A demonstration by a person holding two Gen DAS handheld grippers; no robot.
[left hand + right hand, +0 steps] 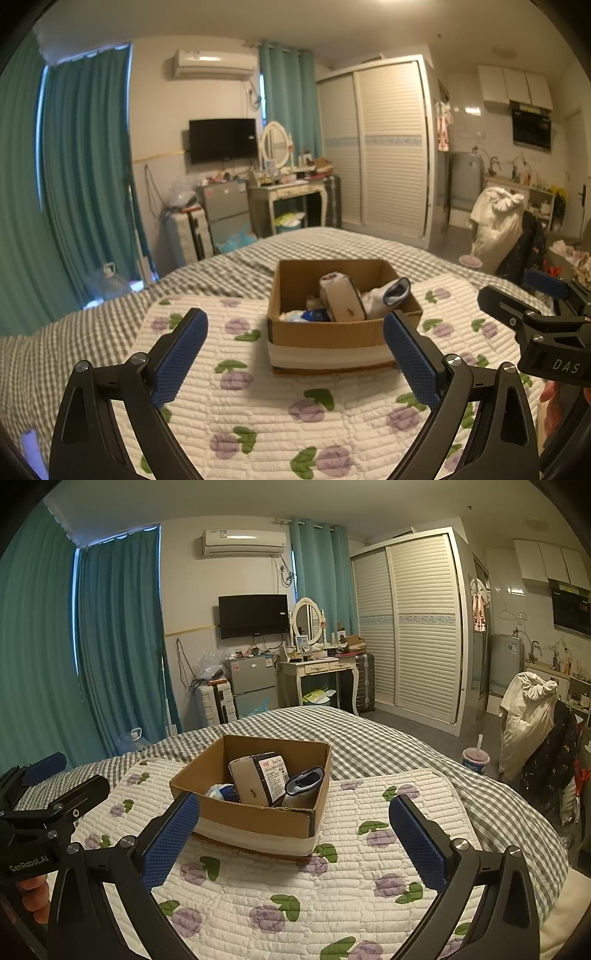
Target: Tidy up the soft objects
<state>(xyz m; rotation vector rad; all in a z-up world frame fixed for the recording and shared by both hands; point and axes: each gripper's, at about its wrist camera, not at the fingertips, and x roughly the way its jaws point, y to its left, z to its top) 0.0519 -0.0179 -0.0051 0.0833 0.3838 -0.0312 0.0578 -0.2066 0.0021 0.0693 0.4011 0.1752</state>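
A cardboard box (332, 334) sits on the flowered quilt (258, 406) on the bed. Inside it lie a white packaged bundle (341, 299), a rolled white sock with a blue cuff (391, 293) and a blue-and-white soft item (308, 315). The same box (258, 818) shows in the right wrist view with the bundle (258, 781) and the sock (304, 784). My left gripper (295, 343) is open and empty, just in front of the box. My right gripper (295, 830) is open and empty, in front of the box, to the right of the left one.
The quilt lies on a grey checked bedsheet (388, 738). Beyond the bed stand a dressing table (321, 668), a small fridge (253, 683), a suitcase (216, 705) and a wardrobe (417, 627). A cup with a straw (475, 758) and a clothes-laden chair (535, 723) stand right of the bed.
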